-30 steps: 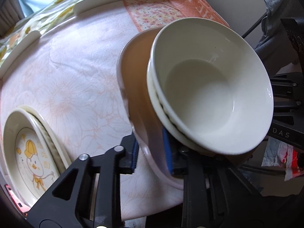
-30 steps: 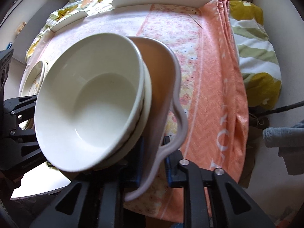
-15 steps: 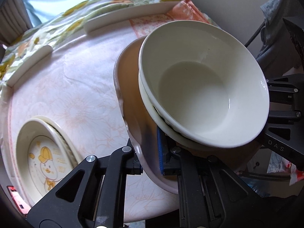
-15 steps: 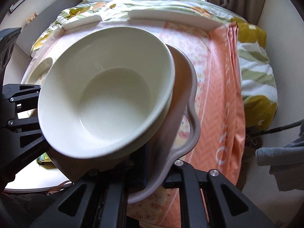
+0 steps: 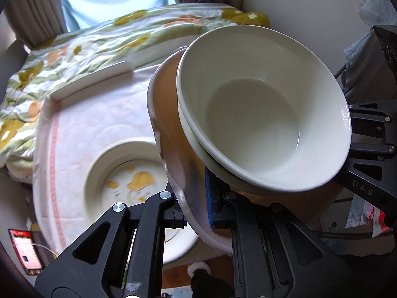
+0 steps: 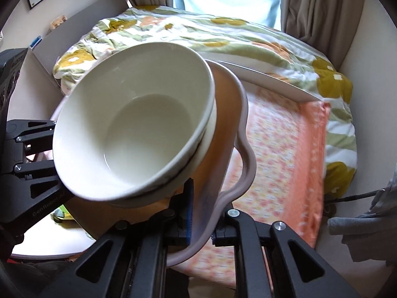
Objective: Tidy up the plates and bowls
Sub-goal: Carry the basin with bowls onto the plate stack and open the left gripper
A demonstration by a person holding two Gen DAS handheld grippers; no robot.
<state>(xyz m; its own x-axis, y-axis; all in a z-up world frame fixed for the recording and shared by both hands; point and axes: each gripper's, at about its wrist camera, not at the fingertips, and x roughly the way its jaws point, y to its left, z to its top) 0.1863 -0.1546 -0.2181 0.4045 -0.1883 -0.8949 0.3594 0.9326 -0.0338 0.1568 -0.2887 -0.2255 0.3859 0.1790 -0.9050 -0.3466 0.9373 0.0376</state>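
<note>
2 white bowls (image 5: 263, 124) ride nested on a tan tray (image 5: 171, 134), which the left gripper (image 5: 196, 211) and right gripper (image 6: 201, 213) clamp at opposite rims, above the cartoon plate (image 5: 129, 178). Best keep both grips level, or the bowls slide.
</note>
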